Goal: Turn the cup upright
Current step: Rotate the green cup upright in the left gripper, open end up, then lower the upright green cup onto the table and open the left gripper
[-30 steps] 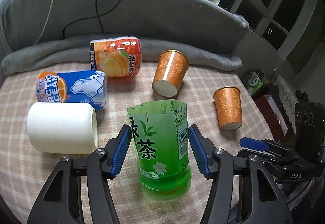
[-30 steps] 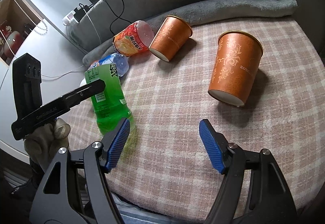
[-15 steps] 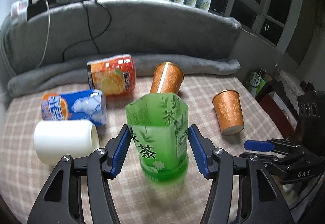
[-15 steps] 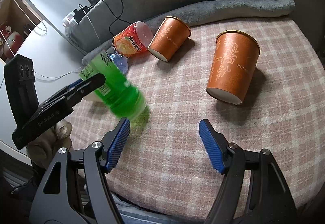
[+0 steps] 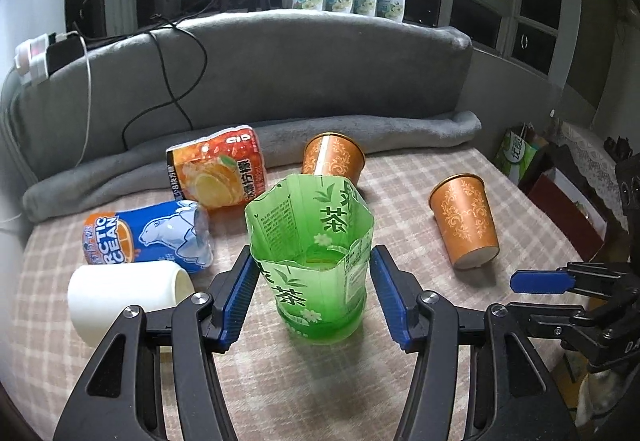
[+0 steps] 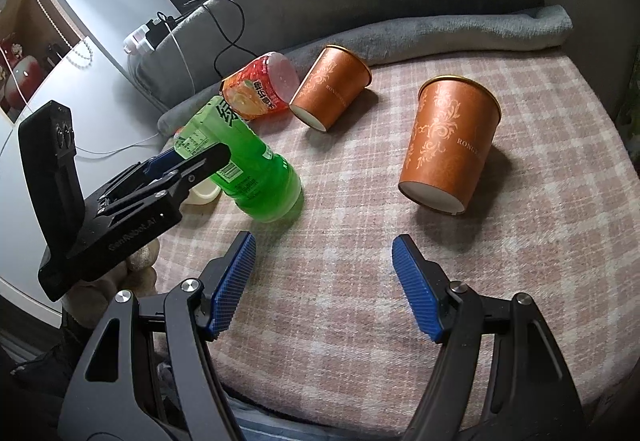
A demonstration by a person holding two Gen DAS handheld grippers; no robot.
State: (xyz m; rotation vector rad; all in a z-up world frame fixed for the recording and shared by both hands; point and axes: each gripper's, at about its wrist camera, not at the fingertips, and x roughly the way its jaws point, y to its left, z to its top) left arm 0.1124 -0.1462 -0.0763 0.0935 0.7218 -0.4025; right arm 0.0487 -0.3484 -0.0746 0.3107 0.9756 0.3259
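A green cut-bottle cup (image 5: 316, 261) with tea-label print is between the blue pads of my left gripper (image 5: 312, 293), which is shut on it. Its open end faces up and back; the right wrist view shows the cup (image 6: 256, 169) leaning toward the left gripper, its base on or just above the checked cloth. My right gripper (image 6: 324, 285) is open and empty over the cloth near the front edge. It also shows at the right of the left wrist view (image 5: 540, 281).
Two orange paper cups lie on their sides: one near (image 6: 448, 145), one farther back (image 6: 328, 93). An orange-label cut bottle (image 5: 218, 173), a blue Arctic Ocean one (image 5: 148, 237) and a white cup (image 5: 124, 301) lie at left. A grey rolled blanket (image 5: 400, 129) bounds the back.
The green cup has been turned in my left gripper from mouth-down to mouth-up and tilted, with its base now low at the cloth. The right gripper has stayed still and open.
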